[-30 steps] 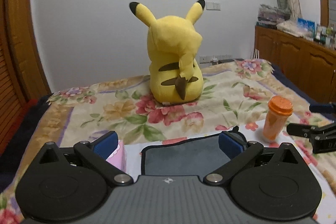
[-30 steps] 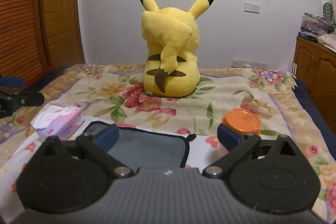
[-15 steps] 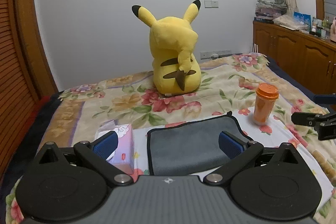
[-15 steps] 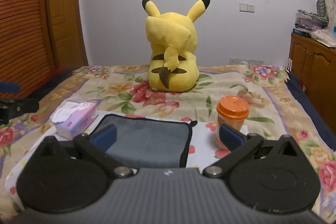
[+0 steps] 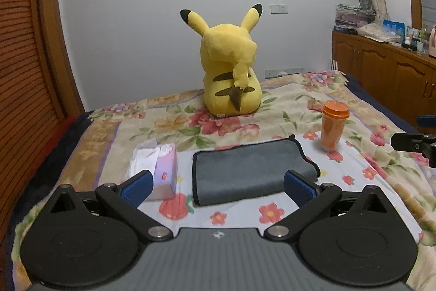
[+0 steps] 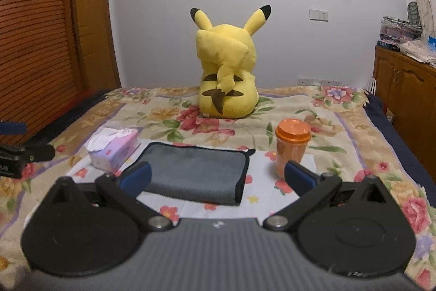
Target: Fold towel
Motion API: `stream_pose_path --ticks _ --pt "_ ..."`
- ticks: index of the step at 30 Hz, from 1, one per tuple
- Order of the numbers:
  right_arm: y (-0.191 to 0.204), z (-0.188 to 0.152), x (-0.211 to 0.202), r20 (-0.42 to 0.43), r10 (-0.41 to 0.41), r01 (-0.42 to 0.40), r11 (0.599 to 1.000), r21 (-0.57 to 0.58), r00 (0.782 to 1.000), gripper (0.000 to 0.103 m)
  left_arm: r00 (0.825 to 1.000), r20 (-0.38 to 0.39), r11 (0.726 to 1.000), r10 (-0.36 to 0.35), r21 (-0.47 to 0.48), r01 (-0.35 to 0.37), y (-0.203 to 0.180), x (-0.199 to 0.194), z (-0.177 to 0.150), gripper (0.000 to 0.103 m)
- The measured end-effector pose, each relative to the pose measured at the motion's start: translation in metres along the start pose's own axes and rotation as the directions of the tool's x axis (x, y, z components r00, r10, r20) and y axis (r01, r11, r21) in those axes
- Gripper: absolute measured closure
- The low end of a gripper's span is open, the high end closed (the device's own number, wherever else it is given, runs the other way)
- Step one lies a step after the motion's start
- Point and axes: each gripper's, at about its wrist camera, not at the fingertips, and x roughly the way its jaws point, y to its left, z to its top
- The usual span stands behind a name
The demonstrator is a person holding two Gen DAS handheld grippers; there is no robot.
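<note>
A grey towel [image 5: 245,171] with black edging lies folded flat on the flowered bedspread [image 5: 272,111]; it also shows in the right wrist view [image 6: 196,171]. My left gripper [image 5: 218,186] is open and empty, held above and just behind the towel's near edge. My right gripper [image 6: 218,177] is open and empty, also behind and above the towel. Each gripper's tip shows at the edge of the other's view: the right one [image 5: 408,142] and the left one [image 6: 24,154].
A pink tissue box [image 5: 160,171] lies left of the towel, and an orange lidded cup [image 5: 333,126] stands to its right. A yellow plush toy [image 5: 231,72] sits farther back. Wooden cabinets [image 5: 395,72] line the right wall, slatted wooden doors [image 5: 24,72] the left.
Both grippers have drawn back and up from the towel, so the whole folded towel, tissue box and cup now show. Both stay open and empty.
</note>
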Motion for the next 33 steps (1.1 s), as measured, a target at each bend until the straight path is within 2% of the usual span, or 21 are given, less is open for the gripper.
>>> stream_pose_path --ticks 16,28,33 --pt "0.016 -0.041 -0.043 -0.033 0.002 -0.001 1.000 0.002 0.999 0.000 0.999 -0.031 0.999 -0.037 -0.017 0.036 -0.015 -0.041 -0.048 0.000" --pt "0.020 -0.076 -0.044 -0.046 -0.013 0.017 0.997 0.076 0.999 0.000 0.997 -0.076 0.999 -0.011 -0.038 0.008 -0.009 -0.047 -0.085 0.000" --pt "0.023 -0.090 -0.045 -0.054 -0.031 0.036 0.995 0.097 0.998 0.000 0.994 -0.103 0.998 -0.042 -0.059 0.036 -0.015 -0.050 -0.103 0.000"
